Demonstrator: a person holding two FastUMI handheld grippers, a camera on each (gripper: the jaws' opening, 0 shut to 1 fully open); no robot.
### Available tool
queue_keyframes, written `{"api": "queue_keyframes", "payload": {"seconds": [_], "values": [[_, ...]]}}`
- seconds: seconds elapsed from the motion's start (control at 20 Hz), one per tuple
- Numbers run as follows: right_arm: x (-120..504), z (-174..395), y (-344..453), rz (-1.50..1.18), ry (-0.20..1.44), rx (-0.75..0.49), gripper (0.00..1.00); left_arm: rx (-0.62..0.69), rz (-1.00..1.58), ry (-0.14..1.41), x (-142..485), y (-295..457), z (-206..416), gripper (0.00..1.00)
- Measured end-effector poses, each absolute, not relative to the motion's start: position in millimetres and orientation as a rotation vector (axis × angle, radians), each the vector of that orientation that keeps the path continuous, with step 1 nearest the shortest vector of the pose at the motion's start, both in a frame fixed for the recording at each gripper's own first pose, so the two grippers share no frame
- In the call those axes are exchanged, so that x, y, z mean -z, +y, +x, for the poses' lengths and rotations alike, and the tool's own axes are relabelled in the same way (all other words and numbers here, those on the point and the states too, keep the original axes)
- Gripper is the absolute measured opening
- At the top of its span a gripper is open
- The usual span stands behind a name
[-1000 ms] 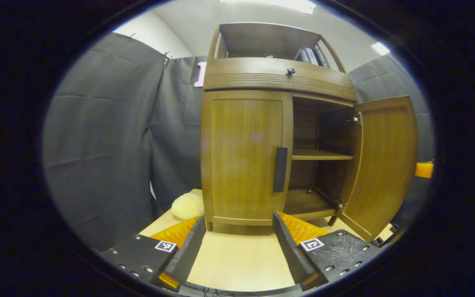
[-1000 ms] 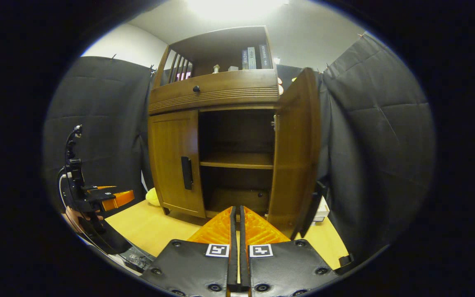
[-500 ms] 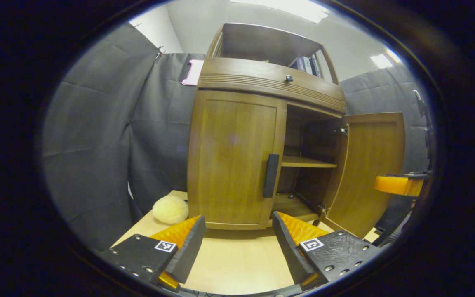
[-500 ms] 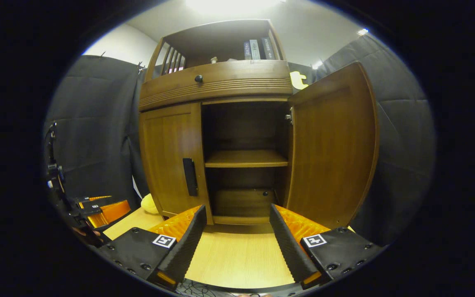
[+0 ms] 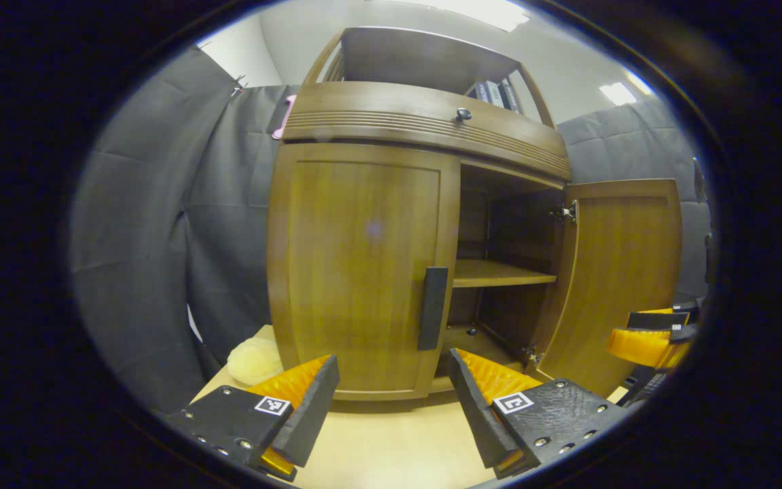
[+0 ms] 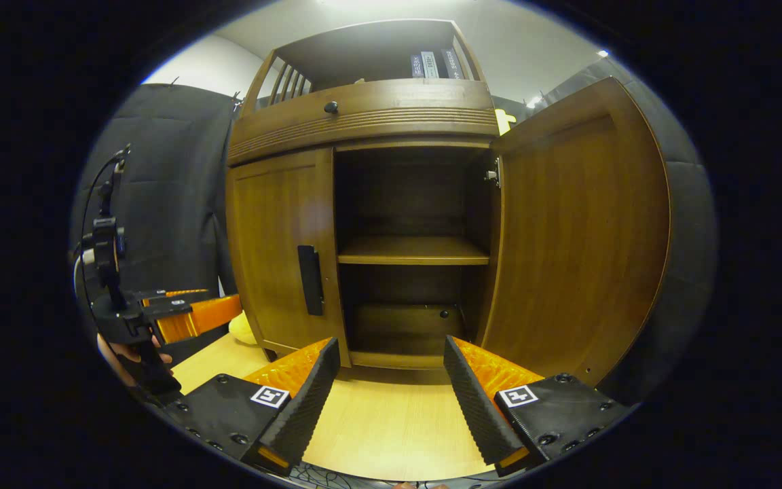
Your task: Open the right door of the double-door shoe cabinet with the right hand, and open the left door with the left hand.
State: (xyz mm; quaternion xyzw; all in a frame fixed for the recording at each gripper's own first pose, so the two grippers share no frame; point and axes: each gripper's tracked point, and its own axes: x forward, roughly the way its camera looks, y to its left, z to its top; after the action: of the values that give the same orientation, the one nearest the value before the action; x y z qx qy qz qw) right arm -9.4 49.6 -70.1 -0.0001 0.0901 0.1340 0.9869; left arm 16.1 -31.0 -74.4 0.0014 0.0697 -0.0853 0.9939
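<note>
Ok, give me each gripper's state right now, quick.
Left gripper: open, holding nothing, facing the closed left door.
Right gripper: open, holding nothing, in front of the open right door.

Light wooden table (image 5: 391,448), shoe cabinet (image 5: 364,258) standing on it, pale fuzzy ball (image 5: 254,360) just beside cabinet

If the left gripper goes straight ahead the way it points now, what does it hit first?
Most likely the closed left door, near its dark handle. The open left gripper frames the door's lower part above the table; depth is uncertain.
</note>
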Motion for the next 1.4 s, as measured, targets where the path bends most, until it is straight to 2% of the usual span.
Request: {"api": "queue_keyframes", "payload": {"seconds": [0.15, 0.2, 0.4, 0.45, 0.55, 0.6, 0.7, 0.95, 1.0, 1.25, 1.35, 1.4], "values": [[68, -1, 49, 0.022, 0.179, -0.293, 0.96, 0.175, 0.007, 0.144, 72, -40, 32, 0.94], [67, -1, 47, 0.023, 0.174, -0.298, 0.93, 0.175, 0.014, 0.143, 71, -43, 36, 0.94], [72, 11, 39, 0.017, 0.178, -0.305, 0.93, 0.169, 0.056, 0.145, 72, -53, 62, 0.94], [74, 13, 36, 0.017, 0.186, -0.299, 0.96, 0.169, 0.059, 0.143, 74, -56, 69, 0.94], [76, 18, 31, 0.022, 0.194, -0.287, 0.96, 0.183, 0.064, 0.149, 79, -67, 84, 0.94], [76, 21, 29, 0.027, 0.195, -0.285, 0.99, 0.186, 0.07, 0.152, 82, -70, 87, 0.89], [78, 27, 28, 0.029, 0.2, -0.287, 0.93, 0.193, 0.078, 0.159, 90, -76, 94, 0.79], [79, 34, 25, 0.016, 0.198, -0.292, 0.93, 0.154, 0.072, 0.145, 95, -79, 113, 0.54], [79, 37, 23, 0.018, 0.199, -0.287, 0.93, 0.133, 0.054, 0.143, 95, -76, 112, 0.54], [86, 49, 19, 0.044, 0.222, -0.274, 0.96, 0.122, 0.058, 0.157, 97, -78, 115, 0.17], [89, 49, 21, 0.045, 0.239, -0.276, 0.96, 0.133, 0.058, 0.172, 97, -78, 114, 0.1], [88, 49, 23, 0.046, 0.239, -0.279, 0.93, 0.144, 0.053, 0.175, 99, -79, 112, 0.1]]}}
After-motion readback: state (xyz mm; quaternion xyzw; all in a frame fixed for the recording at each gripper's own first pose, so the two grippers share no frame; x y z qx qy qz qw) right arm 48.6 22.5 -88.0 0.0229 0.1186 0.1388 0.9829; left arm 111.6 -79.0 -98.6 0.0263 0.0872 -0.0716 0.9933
